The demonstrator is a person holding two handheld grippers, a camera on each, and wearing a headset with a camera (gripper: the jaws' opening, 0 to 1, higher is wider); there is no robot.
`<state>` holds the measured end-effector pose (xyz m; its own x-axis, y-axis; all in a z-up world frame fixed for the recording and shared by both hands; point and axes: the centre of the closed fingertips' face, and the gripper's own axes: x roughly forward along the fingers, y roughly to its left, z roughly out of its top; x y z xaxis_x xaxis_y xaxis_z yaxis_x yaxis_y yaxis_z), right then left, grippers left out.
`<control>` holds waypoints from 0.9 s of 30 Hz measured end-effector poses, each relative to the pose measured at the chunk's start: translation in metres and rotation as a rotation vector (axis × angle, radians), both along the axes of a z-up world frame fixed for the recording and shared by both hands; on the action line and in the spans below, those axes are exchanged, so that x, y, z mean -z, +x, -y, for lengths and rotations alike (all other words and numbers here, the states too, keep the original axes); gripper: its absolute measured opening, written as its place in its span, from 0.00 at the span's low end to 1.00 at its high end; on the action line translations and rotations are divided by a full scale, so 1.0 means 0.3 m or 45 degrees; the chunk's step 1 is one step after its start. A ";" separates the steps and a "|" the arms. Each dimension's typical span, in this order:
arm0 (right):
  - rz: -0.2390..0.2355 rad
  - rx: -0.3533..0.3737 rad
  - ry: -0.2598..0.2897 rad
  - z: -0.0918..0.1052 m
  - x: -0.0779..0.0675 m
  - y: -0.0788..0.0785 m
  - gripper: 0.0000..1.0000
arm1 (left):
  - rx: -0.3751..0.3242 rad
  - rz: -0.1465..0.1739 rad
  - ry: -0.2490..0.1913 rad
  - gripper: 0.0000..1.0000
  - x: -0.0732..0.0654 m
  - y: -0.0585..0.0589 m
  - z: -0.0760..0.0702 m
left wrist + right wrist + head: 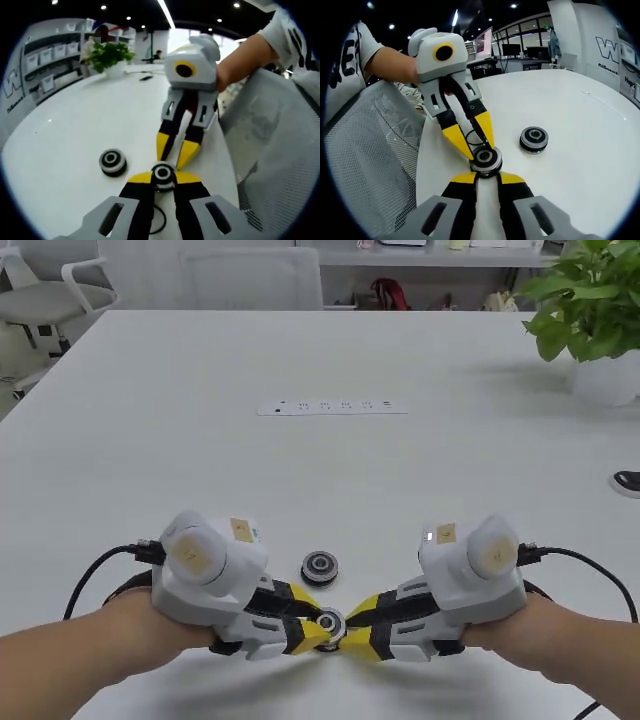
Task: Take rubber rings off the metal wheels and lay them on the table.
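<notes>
Meeting tip to tip by the bench's (300, 470) near edge, the left tool (161, 178) and right tool (487, 177) both clamp one metal wheel (330, 623). Likely one steadies it while the other peels its rubber ring (499, 161). A second wheel (319, 566) waits just behind.

The near wheel (330, 623) sits at the counter's (200, 420) front edge, between the left hand-held gripper (316, 630) and right hand-held gripper (352, 624); second wheel (319, 566) just behind, power strip (332, 407) farther back, plant (590, 300) far right
</notes>
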<state>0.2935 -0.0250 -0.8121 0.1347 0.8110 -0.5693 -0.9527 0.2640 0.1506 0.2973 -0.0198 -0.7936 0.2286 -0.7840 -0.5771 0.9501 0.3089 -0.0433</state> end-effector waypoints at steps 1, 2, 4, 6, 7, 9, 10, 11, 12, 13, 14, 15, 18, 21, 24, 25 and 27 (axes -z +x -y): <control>0.000 -0.001 -0.001 0.001 0.001 0.000 0.11 | -0.005 -0.001 0.001 0.14 0.000 0.002 0.000; -0.001 0.001 -0.001 0.002 0.001 0.001 0.11 | -0.005 -0.002 0.001 0.14 0.000 0.001 0.001; -0.002 0.000 -0.004 0.002 0.001 0.000 0.10 | 0.010 0.027 0.017 0.14 0.002 0.000 0.002; -0.004 0.002 -0.005 0.002 0.001 -0.001 0.09 | 0.008 0.047 0.027 0.14 0.002 -0.001 0.006; -0.004 0.002 -0.005 0.002 0.001 0.000 0.09 | 0.007 0.047 0.031 0.14 0.003 -0.001 0.006; -0.009 0.005 -0.004 0.004 0.001 0.000 0.08 | 0.006 0.053 0.034 0.14 0.003 0.002 0.005; -0.013 0.007 -0.005 0.005 0.001 0.000 0.08 | 0.008 0.057 0.036 0.14 0.003 0.003 0.004; -0.014 0.007 -0.005 0.006 0.002 0.000 0.07 | 0.008 0.060 0.037 0.14 0.003 0.002 0.004; -0.019 0.010 -0.008 0.008 0.003 0.000 0.05 | 0.008 0.061 0.038 0.14 0.003 0.002 0.004; -0.020 0.011 -0.009 0.009 0.004 -0.001 0.04 | 0.008 0.061 0.038 0.14 0.003 0.001 0.004; -0.021 0.014 -0.008 0.010 0.004 -0.001 0.03 | 0.008 0.062 0.040 0.14 0.003 0.002 0.003; -0.025 0.018 -0.005 0.010 0.003 -0.003 0.02 | 0.009 0.065 0.041 0.14 0.003 0.001 0.003; -0.037 0.030 -0.002 0.011 0.004 -0.001 0.01 | 0.007 0.079 0.048 0.14 0.003 0.001 0.003; -0.070 0.056 0.007 0.012 0.002 0.005 0.00 | -0.002 0.078 0.044 0.14 0.002 0.001 0.003; -0.098 0.078 0.022 0.015 0.001 0.008 0.00 | -0.009 0.081 0.045 0.14 0.003 0.001 0.003; -0.105 0.083 0.026 0.016 0.002 0.009 0.00 | -0.010 0.081 0.046 0.14 0.003 0.001 0.004; -0.131 0.103 0.043 0.018 -0.002 0.011 0.00 | -0.012 0.084 0.050 0.13 0.003 0.000 0.005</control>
